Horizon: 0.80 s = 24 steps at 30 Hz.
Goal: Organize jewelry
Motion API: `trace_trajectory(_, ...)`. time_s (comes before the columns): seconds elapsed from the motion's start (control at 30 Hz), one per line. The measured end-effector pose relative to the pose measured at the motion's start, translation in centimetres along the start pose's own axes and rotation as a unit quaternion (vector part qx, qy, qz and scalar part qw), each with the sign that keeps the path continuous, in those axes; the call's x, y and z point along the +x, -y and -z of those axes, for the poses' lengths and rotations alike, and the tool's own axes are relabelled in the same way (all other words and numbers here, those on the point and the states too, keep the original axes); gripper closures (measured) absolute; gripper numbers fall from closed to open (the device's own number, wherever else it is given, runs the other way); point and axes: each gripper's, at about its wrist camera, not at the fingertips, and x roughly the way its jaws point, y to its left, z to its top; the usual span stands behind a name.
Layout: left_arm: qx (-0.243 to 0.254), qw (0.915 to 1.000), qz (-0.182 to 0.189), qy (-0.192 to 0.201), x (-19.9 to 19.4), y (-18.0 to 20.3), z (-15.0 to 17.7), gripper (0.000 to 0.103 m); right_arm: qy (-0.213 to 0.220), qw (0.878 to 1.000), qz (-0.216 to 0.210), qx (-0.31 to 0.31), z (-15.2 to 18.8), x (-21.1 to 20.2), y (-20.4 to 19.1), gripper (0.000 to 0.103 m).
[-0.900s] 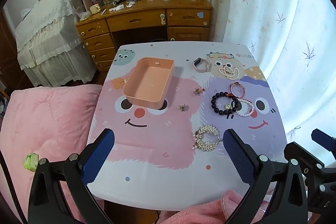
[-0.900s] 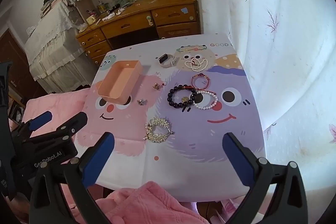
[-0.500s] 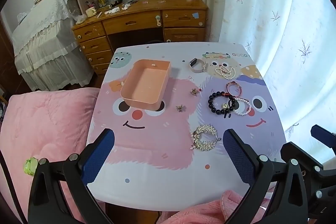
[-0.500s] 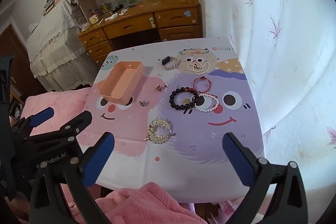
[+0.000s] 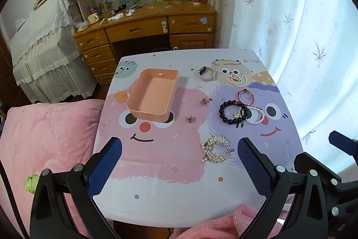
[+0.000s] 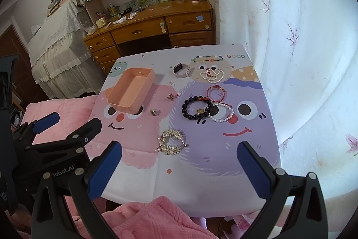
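On tabletop (image 5: pixel 156 189), left half: pink box (image 5: pixel 154 94) empty. Jewelry all outside it, right half: bead bracelet (image 5: pixel 232 112), pearl necklace (image 5: pixel 236 80), silver bracelet (image 5: pixel 216 149), small brooches. Left tongs (image 5: pixel 179 162) and right tongs (image 6: pixel 179 164) wide, holding nothing, above near edge. Nothing sorted yet; every piece left.

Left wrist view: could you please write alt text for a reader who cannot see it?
An empty peach tray sits on a cartoon-print table, with bracelets, a pearl necklace and small charms scattered to its right. The open left gripper hovers over the near edge, holding nothing.
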Motion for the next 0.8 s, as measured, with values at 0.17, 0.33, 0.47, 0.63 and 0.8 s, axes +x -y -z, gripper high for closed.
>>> trace_trajectory(0.17, 0.0, 1.0, -0.001, 0.0, 0.0, 0.1, -0.1, 0.001, 0.003, 1.0, 0.002, -0.001, 0.2, -0.2, -0.3, 0.0)
trace_trajectory(0.33, -0.001, 1.0, 0.002, -0.001, 0.0, 0.1, -0.1, 0.001, 0.007, 1.0, 0.005, -0.003, 0.0, -0.4, -0.4, 0.0)
trace_trajectory(0.47, -0.001, 1.0, 0.005, -0.003, 0.2, 0.0, -0.2, 0.001, 0.015, 1.0, 0.012, -0.006, 0.3, -0.7, -1.2, 0.0)
trace_trajectory(0.63, -0.003, 0.9999, 0.012, -0.008, 0.3, -0.7, 0.1, 0.001, 0.024, 0.999, 0.023, -0.007, 0.5, -0.9, -1.6, 0.0)
trace_trajectory(0.8, -0.006, 0.9997, 0.019, -0.018, 0.6, -1.3, 0.5, 0.001, 0.029, 0.999, 0.031, -0.01, 0.9, -1.0, -2.2, 0.0)
